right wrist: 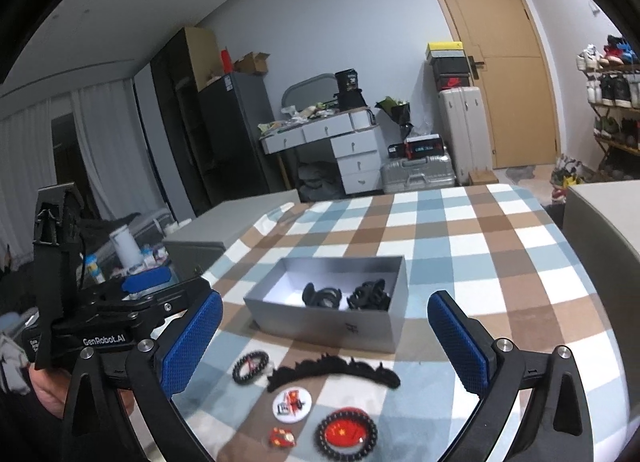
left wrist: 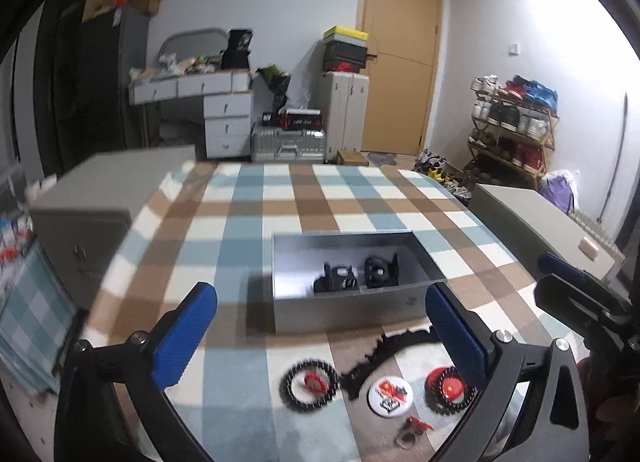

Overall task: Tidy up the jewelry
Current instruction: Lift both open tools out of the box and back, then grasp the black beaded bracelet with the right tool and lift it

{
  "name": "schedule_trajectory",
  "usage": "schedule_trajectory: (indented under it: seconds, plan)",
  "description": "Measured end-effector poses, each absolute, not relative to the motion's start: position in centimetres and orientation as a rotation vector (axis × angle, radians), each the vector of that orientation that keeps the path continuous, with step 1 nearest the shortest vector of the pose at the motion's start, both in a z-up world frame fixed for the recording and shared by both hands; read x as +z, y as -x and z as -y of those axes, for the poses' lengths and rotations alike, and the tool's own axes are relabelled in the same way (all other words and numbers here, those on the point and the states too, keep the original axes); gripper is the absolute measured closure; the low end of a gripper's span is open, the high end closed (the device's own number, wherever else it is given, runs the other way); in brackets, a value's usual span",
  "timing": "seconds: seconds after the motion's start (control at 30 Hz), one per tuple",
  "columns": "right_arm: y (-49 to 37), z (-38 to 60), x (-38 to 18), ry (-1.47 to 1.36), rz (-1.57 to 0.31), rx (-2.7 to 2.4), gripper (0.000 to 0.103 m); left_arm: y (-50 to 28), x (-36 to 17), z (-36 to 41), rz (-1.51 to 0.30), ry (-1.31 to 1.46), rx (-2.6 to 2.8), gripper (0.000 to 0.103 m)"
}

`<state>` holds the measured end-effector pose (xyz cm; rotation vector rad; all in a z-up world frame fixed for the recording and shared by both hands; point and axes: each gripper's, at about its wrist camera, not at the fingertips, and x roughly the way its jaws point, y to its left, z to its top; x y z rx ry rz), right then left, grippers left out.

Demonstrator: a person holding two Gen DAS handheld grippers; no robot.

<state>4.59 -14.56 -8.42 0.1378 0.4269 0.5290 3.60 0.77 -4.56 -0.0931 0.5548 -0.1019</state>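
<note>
A grey open box [left wrist: 344, 312] [right wrist: 320, 326] on the checked tablecloth holds two black hair clips [left wrist: 356, 274] [right wrist: 344, 296]. In front of it lie a black bead bracelet [left wrist: 309, 382] [right wrist: 250, 367], a black lace choker [left wrist: 384, 354] [right wrist: 336, 372], a white round badge [left wrist: 390, 394] [right wrist: 292, 403], a red badge ringed by black beads [left wrist: 446, 386] [right wrist: 347, 433] and a small red ring [left wrist: 414, 428] [right wrist: 282, 438]. My left gripper [left wrist: 320, 336] is open and empty above them. My right gripper [right wrist: 324, 342] is open and empty too.
Grey boxes stand left [left wrist: 92, 198] and right [left wrist: 532, 218] of the table. The right gripper's body shows at the right edge of the left wrist view [left wrist: 580, 294]; the left gripper's body shows at the left of the right wrist view [right wrist: 100, 322]. Behind are a desk, suitcases and a shoe rack.
</note>
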Motion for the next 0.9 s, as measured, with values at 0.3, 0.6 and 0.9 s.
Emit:
schedule_trajectory:
  seconds: [0.3, 0.6, 0.9]
  plan:
    - [-3.8, 13.8, -11.5, -0.107, -0.512, 0.540, 0.000, -2.6, -7.5, -1.0, -0.642, 0.154, -0.125, 0.001]
    - [-3.2, 14.2, -14.7, -0.074, -0.603, 0.463, 0.000, -1.5, -10.2, -1.0, -0.724, 0.166, -0.135, 0.001]
    - [-3.0, 13.9, -17.5, -0.025, -0.686, 0.446, 0.005, -1.3, -10.7, -1.4, -0.724, 0.165, -0.146, 0.001]
